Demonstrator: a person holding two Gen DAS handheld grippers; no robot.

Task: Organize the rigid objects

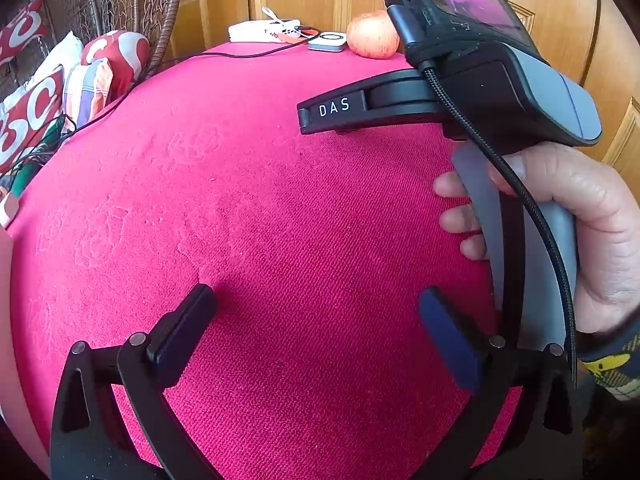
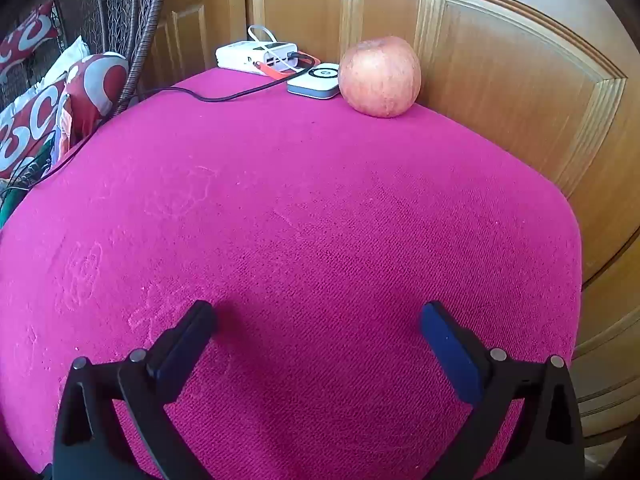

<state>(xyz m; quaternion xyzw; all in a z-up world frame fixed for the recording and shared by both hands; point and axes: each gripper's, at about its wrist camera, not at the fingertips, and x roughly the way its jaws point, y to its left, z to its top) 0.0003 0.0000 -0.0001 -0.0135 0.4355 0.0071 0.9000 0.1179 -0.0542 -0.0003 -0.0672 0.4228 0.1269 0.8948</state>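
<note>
A pale red apple stands at the far edge of the magenta cloth-covered table, against the wooden door. Beside it on the left lie a small white square device and a white power bank with a black cable. The same apple, square device and power bank show far off in the left wrist view. My left gripper is open over bare cloth. My right gripper is open too, empty, well short of the apple. A hand holds the right gripper's handle.
A wooden panelled door rises right behind the table's far and right edges. A wicker chair with red and white cushions stands to the left. The black cable trails off the table's left side.
</note>
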